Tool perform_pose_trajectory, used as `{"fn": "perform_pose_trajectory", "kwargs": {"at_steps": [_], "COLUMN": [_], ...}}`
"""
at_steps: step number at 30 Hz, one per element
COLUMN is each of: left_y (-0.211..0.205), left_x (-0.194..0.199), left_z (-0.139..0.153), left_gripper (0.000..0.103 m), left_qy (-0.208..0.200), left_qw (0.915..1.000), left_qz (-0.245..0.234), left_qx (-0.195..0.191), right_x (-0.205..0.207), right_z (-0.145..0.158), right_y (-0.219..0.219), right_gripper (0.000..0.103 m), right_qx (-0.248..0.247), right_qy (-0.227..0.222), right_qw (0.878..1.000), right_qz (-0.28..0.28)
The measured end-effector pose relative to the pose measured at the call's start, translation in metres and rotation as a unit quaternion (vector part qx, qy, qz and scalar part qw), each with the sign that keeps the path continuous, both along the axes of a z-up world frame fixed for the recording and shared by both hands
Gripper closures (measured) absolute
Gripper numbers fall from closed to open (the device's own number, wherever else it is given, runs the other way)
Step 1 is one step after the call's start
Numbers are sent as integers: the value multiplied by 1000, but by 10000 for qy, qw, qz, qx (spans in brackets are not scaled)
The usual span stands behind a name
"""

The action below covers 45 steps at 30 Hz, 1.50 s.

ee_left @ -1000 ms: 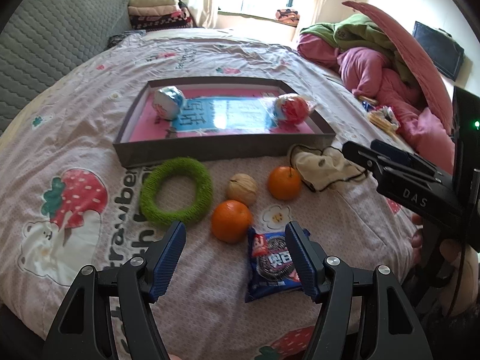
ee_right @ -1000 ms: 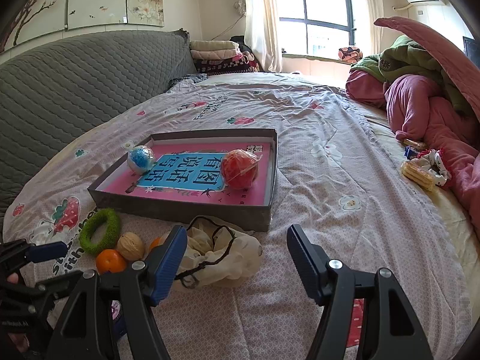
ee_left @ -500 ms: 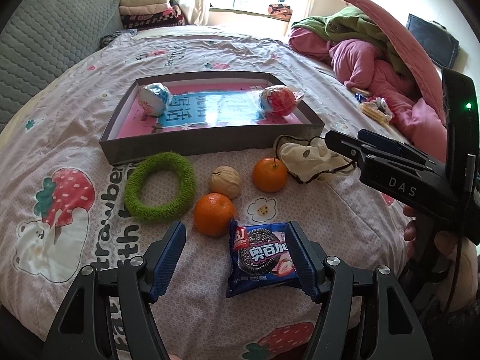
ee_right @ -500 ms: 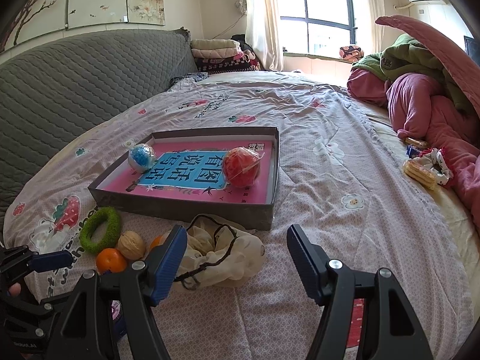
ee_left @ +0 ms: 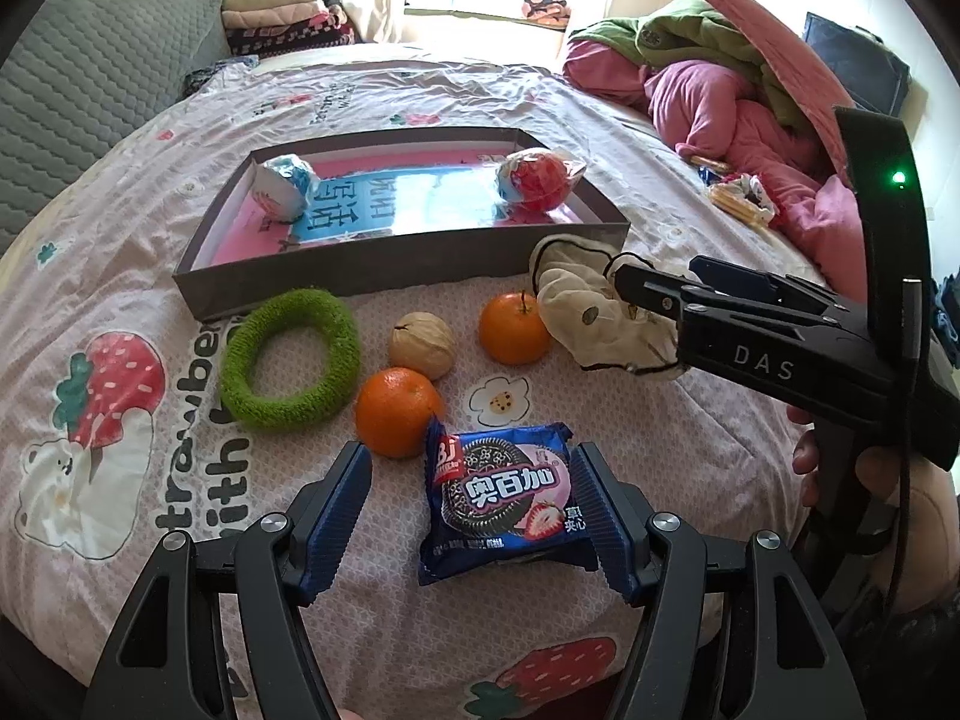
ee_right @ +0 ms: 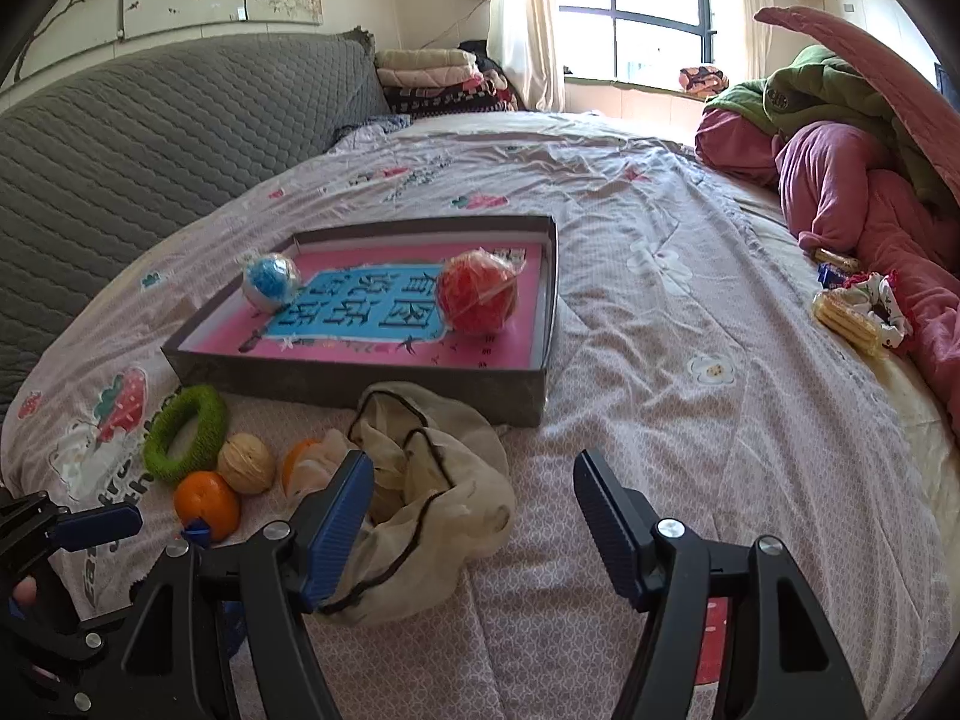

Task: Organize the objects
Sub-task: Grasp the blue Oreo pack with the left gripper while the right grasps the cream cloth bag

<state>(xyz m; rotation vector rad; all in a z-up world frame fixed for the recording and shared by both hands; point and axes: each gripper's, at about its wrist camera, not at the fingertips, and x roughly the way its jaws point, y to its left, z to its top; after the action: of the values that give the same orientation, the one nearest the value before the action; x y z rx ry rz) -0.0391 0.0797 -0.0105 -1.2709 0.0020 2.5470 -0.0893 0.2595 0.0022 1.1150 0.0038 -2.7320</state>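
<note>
My left gripper [ee_left: 471, 510] is open, its jaws either side of a blue cookie packet [ee_left: 501, 507] that lies on the bedspread against the right jaw. Two oranges [ee_left: 397, 411] [ee_left: 515, 328], a walnut [ee_left: 421, 345] and a green ring [ee_left: 289, 358] lie just beyond it. A grey box [ee_left: 390, 267] holds a blue-white ball [ee_left: 282, 186] and a red ball [ee_left: 537, 177]. My right gripper [ee_right: 474, 519] is open and empty, its left jaw over a cream drawstring pouch [ee_right: 420, 492].
Pink and green bedding [ee_right: 852, 138] is piled at the right. Snack packets [ee_right: 858, 306] lie beside it. A grey headboard [ee_right: 150, 138] runs along the left, with folded blankets [ee_right: 426, 69] by the window.
My left gripper has moved forward and right, so the cookie packet now sits between its jaws. The right gripper has shifted slightly nearer the pouch. No object has moved.
</note>
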Motion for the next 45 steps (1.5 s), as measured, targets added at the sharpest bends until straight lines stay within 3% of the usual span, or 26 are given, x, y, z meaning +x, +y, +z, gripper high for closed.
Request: {"fn": "perform_pose_trajectory", "kwargs": {"at_steps": [19,29,39,41,45], "left_y": [9,15,19,19,20], "left_x": [-1,-4,-7,-6,-3], "left_z": [-17,-23,-28,-27,-27], "left_gripper": [33,33,33,42,45], "left_qy": [-316,-396,-374,-382,-339], "left_qw": [9994,9992,9988,9989,9989], "left_qz": [-107,-38,128,103,55], "left_qx": [78,11,-294,-252,-309], "right_x": [3,4,4,4,5], "right_z": [-14,-17,-20,-20,-18], "right_y": [-4,-11,-10,-11,-13], "right_gripper": [35,62,75,76,77], "right_qx": [106,194,165,202,268], "right_qy": [-340,-392,-423,-397,-329], "right_qw": [9993,9988,9985,9985,9985], "right_qz": [63,217,294,313,344]}}
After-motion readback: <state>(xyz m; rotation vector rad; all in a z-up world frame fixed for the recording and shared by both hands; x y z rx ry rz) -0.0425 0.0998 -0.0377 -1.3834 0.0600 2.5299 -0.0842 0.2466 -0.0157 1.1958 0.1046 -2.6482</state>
